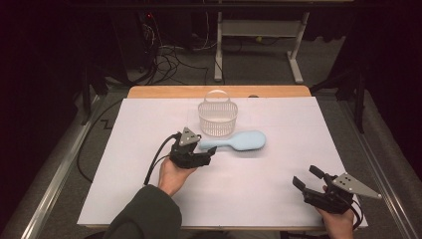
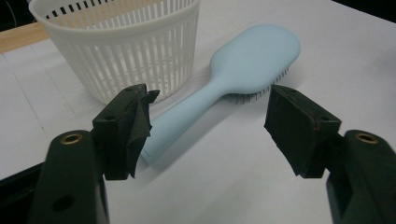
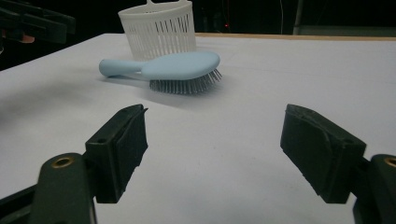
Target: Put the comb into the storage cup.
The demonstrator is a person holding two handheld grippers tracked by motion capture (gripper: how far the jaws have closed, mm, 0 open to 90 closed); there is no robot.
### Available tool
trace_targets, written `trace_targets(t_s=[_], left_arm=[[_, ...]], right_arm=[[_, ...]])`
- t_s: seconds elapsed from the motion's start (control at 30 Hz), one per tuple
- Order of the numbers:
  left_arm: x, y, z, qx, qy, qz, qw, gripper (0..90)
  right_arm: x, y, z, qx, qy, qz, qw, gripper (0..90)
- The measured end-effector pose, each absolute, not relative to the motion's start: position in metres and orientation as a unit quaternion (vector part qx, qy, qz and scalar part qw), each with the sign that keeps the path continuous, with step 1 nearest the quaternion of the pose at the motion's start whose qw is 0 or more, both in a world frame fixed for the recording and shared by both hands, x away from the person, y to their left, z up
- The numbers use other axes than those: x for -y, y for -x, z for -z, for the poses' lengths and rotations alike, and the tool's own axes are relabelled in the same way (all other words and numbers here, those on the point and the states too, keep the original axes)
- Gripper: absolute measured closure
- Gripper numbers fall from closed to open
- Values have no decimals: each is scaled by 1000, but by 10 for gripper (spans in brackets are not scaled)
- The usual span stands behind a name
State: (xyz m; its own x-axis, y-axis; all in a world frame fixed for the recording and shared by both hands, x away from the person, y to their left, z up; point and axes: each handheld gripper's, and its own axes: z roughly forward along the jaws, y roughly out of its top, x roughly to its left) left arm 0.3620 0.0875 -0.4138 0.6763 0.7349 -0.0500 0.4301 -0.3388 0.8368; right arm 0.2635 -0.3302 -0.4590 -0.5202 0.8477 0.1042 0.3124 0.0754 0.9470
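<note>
A light blue hairbrush [image 1: 238, 141] lies bristles down on the white table, its handle pointing left. In the left gripper view the hairbrush [image 2: 233, 74] stretches away from the jaws, handle end nearest. My left gripper [image 1: 209, 157] is open just short of the handle tip; the same left gripper [image 2: 208, 119] holds nothing between its jaws. My right gripper [image 1: 310, 178] stands open near the front right of the table, well apart from the brush. From the right gripper [image 3: 215, 140] the hairbrush [image 3: 173, 65] lies ahead with its bristles showing.
A white slatted plastic basket [image 1: 217, 118] with a thin handle stands just behind the brush; the basket [image 2: 116, 42] is close on the left of the left gripper view. A wooden table edge [image 1: 219, 91] runs along the back. Cables and a desk frame [image 1: 259, 35] are on the floor beyond.
</note>
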Motion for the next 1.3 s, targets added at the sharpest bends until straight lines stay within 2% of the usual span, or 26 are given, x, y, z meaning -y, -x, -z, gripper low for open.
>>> trace_targets(t_s=[0.47,1.07,1.3], left_arm=[[-72,-373,408,-354,-814,-166,430,317],[-71,-400,399,-400,-824,-140,376,337],[-80,-399,388,-408,-818,-146,379,345]], right_arm=[[330,-263,459,-690,-419,-534,253,240],[329,-263,459,-692,-416,-534,252,244],[329,-264,459,-693,-414,-533,251,244]])
